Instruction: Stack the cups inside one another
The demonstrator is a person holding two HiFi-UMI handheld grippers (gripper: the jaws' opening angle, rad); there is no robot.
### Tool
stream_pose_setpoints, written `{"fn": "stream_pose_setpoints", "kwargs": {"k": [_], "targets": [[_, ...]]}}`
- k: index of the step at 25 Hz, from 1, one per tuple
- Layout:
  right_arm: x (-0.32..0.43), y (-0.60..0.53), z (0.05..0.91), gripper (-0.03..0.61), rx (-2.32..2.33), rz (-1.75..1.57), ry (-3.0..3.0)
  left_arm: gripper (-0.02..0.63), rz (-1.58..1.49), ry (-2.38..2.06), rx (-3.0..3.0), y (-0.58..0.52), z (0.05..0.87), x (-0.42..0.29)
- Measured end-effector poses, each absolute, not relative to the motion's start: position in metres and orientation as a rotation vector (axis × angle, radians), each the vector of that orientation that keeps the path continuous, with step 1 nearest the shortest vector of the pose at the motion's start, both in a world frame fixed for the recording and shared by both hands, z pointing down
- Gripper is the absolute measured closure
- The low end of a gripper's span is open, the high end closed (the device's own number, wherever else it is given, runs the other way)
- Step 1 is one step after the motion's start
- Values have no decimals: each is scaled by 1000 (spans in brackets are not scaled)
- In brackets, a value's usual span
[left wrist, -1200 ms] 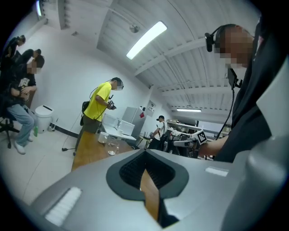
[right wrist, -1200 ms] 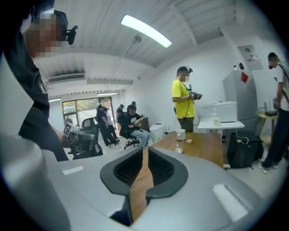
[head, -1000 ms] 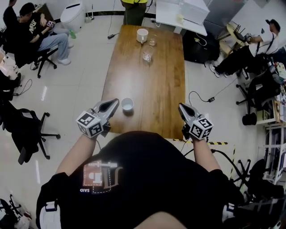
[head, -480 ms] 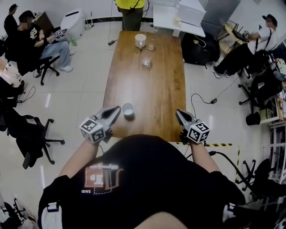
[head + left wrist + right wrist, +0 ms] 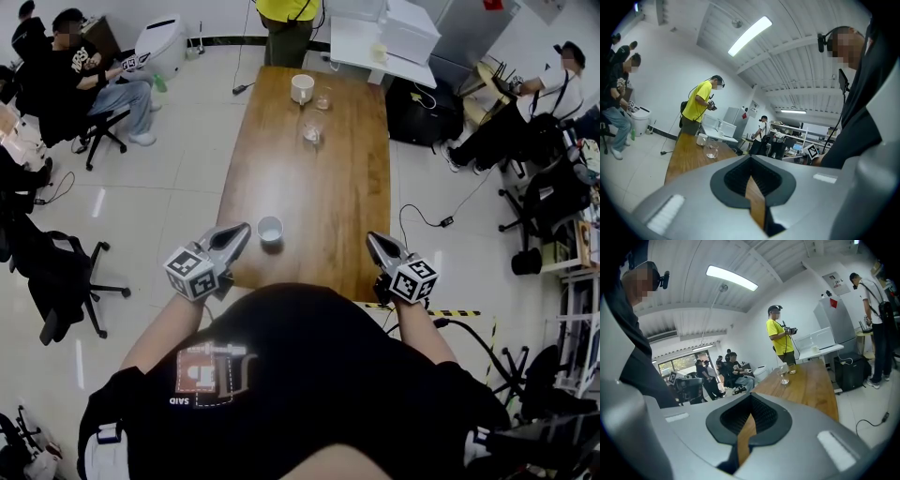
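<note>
A small white cup [image 5: 269, 229] stands on the wooden table [image 5: 328, 187] near its front left. At the far end are a white mug [image 5: 301, 87], a small glass [image 5: 322, 98] and a taller glass [image 5: 312, 134]. My left gripper [image 5: 240, 231] hovers just left of the white cup at the table's near left edge, its jaws shut and empty. My right gripper [image 5: 372, 239] is shut and empty over the near right edge. In the left gripper view the left gripper [image 5: 750, 159] points along the table toward the taller glass [image 5: 711, 150] and the mug [image 5: 701, 139]. In the right gripper view the right gripper [image 5: 750, 399] faces the taller glass [image 5: 783, 374].
A person in a yellow shirt [image 5: 286, 19] stands at the table's far end. People sit at the left [image 5: 84, 70] and right [image 5: 525, 98]. An office chair [image 5: 66, 281] is left of the table. A cable [image 5: 441, 211] lies on the floor to the right.
The head view has shifted a little. Both grippers keep their places at the table's near edge, and the cups have not moved.
</note>
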State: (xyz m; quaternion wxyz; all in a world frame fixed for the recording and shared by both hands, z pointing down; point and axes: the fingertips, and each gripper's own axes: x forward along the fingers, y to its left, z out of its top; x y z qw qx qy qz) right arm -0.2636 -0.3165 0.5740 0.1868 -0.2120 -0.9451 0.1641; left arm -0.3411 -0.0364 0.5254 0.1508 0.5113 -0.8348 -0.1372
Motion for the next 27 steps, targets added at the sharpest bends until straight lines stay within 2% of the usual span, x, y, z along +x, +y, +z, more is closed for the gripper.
{"fn": "stream_pose_setpoints", "kwargs": {"k": [27], "targets": [[-250, -302, 590, 566, -661, 348, -2597, 612, -405, -2396, 1473, -37, 528, -332]]}}
